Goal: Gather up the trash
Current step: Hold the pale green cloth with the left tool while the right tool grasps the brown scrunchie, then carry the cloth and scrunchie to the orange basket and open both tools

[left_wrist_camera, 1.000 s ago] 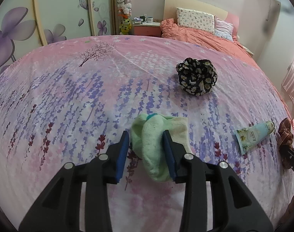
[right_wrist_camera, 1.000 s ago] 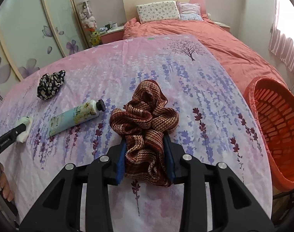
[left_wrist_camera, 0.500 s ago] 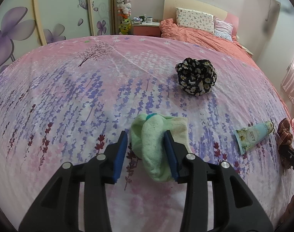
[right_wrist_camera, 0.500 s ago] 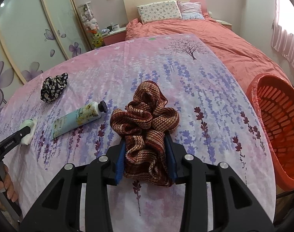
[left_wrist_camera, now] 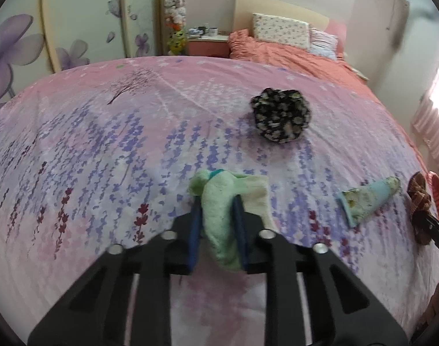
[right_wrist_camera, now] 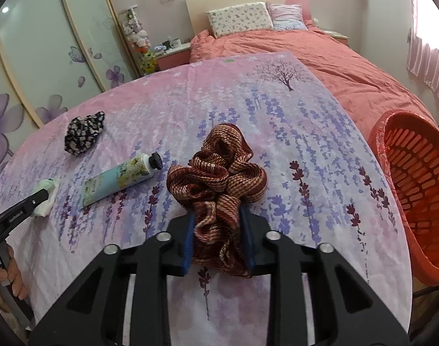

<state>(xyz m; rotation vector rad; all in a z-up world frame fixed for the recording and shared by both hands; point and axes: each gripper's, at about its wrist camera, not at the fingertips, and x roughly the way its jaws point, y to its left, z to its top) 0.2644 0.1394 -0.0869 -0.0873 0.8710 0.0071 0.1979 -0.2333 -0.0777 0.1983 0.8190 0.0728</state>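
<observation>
- On a pink bedspread (left_wrist_camera: 75,150) printed with lavender sprigs, a pale green cloth (left_wrist_camera: 222,210) lies bunched between the blue pads of the left gripper (left_wrist_camera: 216,227), whose jaws have just been closing and now press on the cloth from both sides.
- Its near end hangs down between the pads; its far end spreads flat on the bedspread past the fingertips.
- It looks soft and towel-like, mint green fading to cream, with a small teal patch at its top fold.
- Toward the right edge of the bedspread, a reddish-brown striped scrunchie (right_wrist_camera: 219,178) sits between the pads of the right gripper (right_wrist_camera: 218,239); these jaws too have just been closing, and they squeeze its lower ruffles.
- Most of the scrunchie puffs out beyond the fingertips in gathered, woven-looking folds of dark red and tan.
- Between the two grippers lies a tube of hand cream (right_wrist_camera: 121,178), light blue with flowers and a black cap.
- Farther back rests a black scrunchie (left_wrist_camera: 280,118) with pale blossoms.
- An orange plastic basket (right_wrist_camera: 415,187) stands just beside the bedspread's right edge, near the right gripper.
</observation>
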